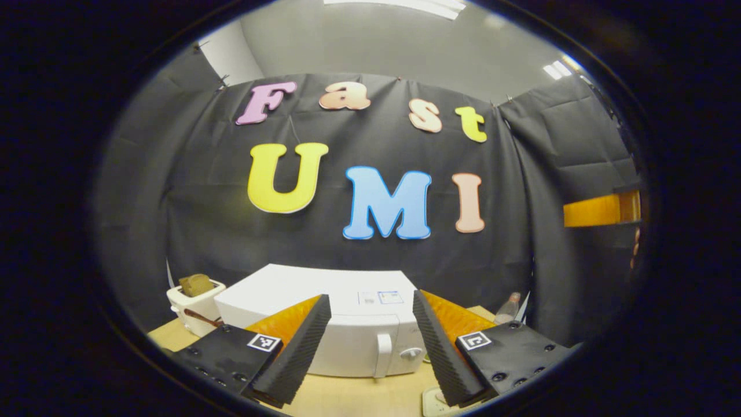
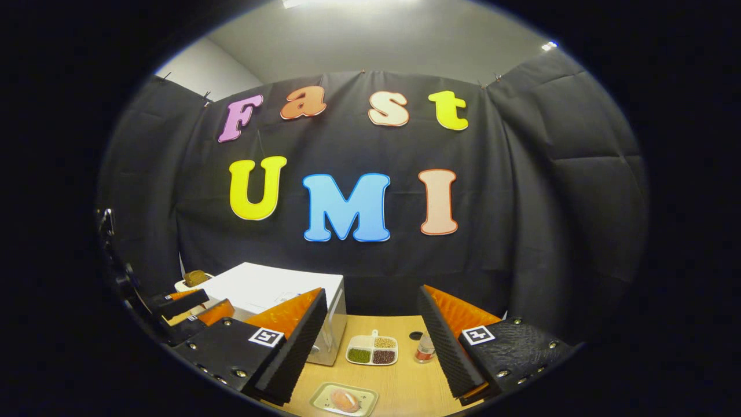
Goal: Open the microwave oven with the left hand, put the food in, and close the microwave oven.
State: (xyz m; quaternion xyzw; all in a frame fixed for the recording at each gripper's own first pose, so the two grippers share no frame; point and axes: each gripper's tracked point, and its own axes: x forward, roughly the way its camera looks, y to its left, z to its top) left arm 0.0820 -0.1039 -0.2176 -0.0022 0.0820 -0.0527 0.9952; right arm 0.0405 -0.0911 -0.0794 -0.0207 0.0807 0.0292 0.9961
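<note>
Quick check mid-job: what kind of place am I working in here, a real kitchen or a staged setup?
Most likely a staged booth rather than a real kitchen: black cloth hangs as the walls, and a wooden table carries a mock kitchen set of white microwave, toaster and a tray of food.

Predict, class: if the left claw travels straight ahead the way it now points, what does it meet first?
Most likely the microwave oven: its closed front, with the door handle, sits squarely between the open left claw fingers. Depth is hard to judge, but nothing seems to stand between.
</note>
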